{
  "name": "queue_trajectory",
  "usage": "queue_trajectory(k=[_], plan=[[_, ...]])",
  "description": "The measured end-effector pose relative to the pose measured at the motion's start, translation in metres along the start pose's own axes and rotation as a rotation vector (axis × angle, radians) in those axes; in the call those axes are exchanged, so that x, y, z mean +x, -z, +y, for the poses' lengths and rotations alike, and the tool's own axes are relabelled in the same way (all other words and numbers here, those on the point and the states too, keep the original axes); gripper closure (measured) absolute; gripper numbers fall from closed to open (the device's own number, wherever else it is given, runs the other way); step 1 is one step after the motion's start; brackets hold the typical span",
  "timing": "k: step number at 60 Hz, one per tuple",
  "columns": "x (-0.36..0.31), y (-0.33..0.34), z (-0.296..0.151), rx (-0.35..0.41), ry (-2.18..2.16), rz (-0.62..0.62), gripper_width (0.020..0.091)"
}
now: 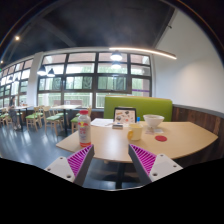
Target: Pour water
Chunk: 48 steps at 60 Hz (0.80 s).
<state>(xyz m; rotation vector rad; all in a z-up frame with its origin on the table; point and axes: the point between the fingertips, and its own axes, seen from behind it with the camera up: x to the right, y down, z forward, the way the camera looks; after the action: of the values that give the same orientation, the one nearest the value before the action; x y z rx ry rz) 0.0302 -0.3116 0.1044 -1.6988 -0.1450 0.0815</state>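
A light wooden table (115, 142) stands ahead of me in a café-like room. On its left part stands a bottle (84, 131) with a red label. Towards the right sits a clear cup (153, 123). A small yellow object (134, 131) lies between them, near the table's middle. My gripper (112, 162) is open, its magenta pads (80, 158) spread wide with nothing between them. It hovers in front of the table's near edge, well short of the bottle and the cup.
A red round spot (161, 138) marks the table's right side. A green sofa (137, 105) stands behind the table, with a framed sign (124, 115) on the table's far edge. Green chairs and tables (35, 117) fill the left of the room, before large windows (95, 80).
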Motion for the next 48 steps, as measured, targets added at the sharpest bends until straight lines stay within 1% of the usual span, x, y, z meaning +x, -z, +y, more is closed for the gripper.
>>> queue_trajectory(k=[1,2,5,6,10,11,19,30,37,40,41,43,44,46,48], plan=[[-0.006,-0.004,0.001,0.003,-0.003,-0.01,0.0311],[-0.011,0.003,-0.007,0.0,-0.006,-0.02,0.0311],[-0.026,-0.009,-0.004,0.005,-0.01,-0.047,0.0311],[-0.036,-0.024,-0.002,0.011,-0.011,-0.051,0.0311],[-0.058,-0.048,-0.007,0.039,-0.006,-0.069,0.0311],[-0.06,-0.045,-0.011,0.045,-0.003,-0.074,0.0311],[-0.107,-0.11,-0.02,0.095,0.032,-0.118,0.0319],[-0.123,-0.192,-0.019,0.043,0.036,-0.03,0.0319],[-0.134,-0.225,-0.026,0.056,0.026,-0.005,0.0318],[-0.132,-0.239,-0.028,0.089,0.037,0.011,0.0339],[-0.132,-0.242,-0.03,0.099,0.045,0.017,0.0361],[-0.13,-0.248,-0.035,0.12,0.064,0.038,0.0502],[-0.131,-0.252,-0.035,0.125,0.065,0.043,0.0535],[-0.13,-0.249,-0.037,0.115,0.051,0.075,0.056],[-0.124,-0.255,-0.037,0.124,0.029,0.1,0.0576]])
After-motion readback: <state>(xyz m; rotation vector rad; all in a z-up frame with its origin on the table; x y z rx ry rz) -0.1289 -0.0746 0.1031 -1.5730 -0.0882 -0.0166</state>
